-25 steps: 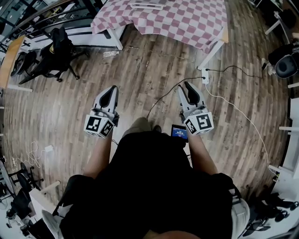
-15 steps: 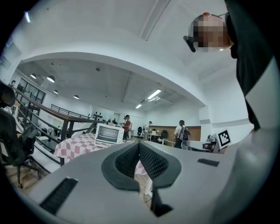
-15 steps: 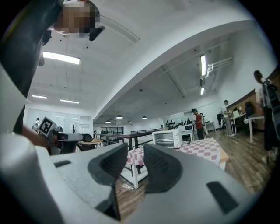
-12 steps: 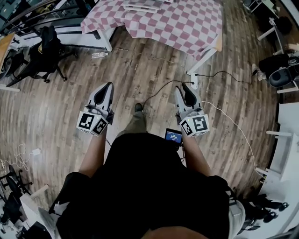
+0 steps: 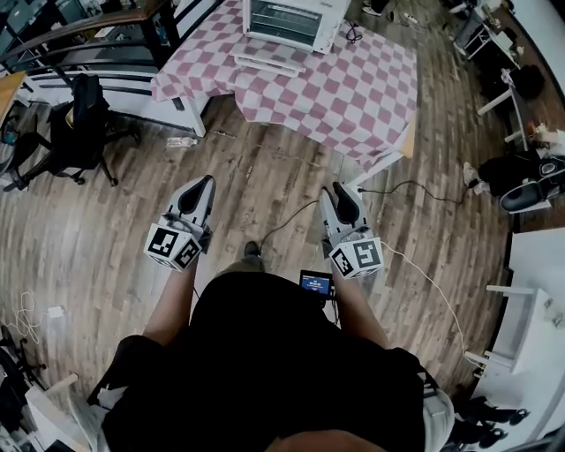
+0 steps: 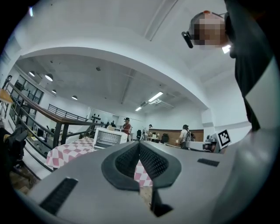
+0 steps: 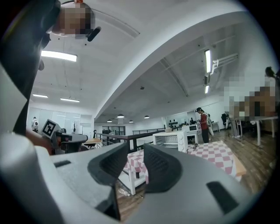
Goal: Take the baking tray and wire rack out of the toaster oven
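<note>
The left tongs (image 5: 204,182) are clenched on nothing, their tips touching. The right tongs (image 5: 336,188) stand released, and only the far room shows through the gap between the pads. Both are held level above the wood floor (image 5: 265,159), side by side and well apart, pointing up the picture toward the tabletop (image 5: 362,84) under its pink-checked cloth. The oven (image 5: 291,19) stands at the far side of that tabletop, well apart from both tongs. Its long axis runs across the picture and its glass front faces the person. The tray and rack are too small to make out behind the glass. A flat pale thing (image 5: 265,64) lies on the cloth just before the oven, its long axis parallel to the oven's. A black chair (image 5: 79,124) stands at the left.
</note>
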